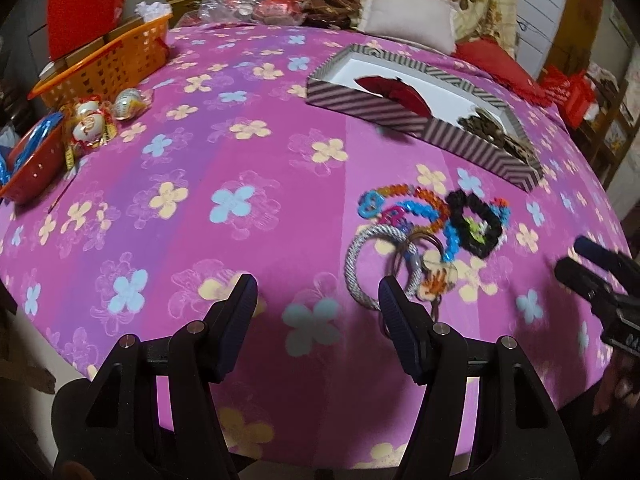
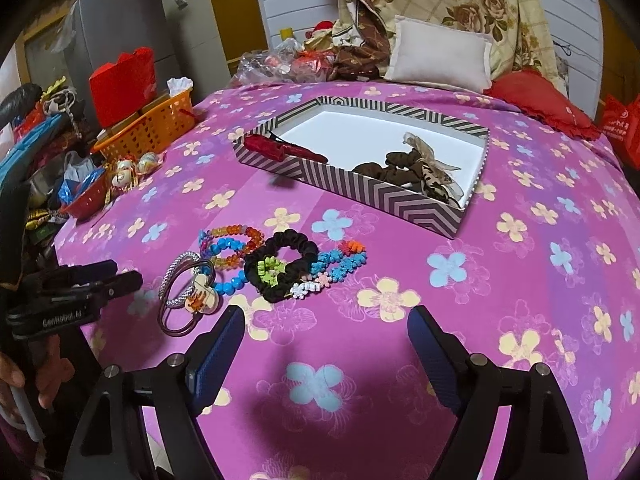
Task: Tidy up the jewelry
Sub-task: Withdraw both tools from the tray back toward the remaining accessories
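2 claws hover low over a bed spread with a pink flowered sheet (image 2: 500, 264), both gaping wide and holding nothing. The left claw (image 1: 318, 292) hangs with its right finger just beside a heap of jewelry (image 1: 432, 236): a silver rope bangle (image 1: 354, 268), a black scrunchie (image 1: 476, 224), and blue and orange beaded bracelets (image 1: 420, 208), all tangled together on the sheet. From the right claw (image 2: 326, 322), the same heap (image 2: 256, 268) lies ahead and to the left, near but apart from its fingers. Beyond the heap sits a striped box (image 2: 384, 196), open-topped, holding a red clip (image 2: 272, 148) at its left end and brown scrunchies (image 2: 416, 172) at its right. An orange basket (image 2: 156, 128) and a white pillow (image 2: 440, 54) stand toward the far edge of the bed.
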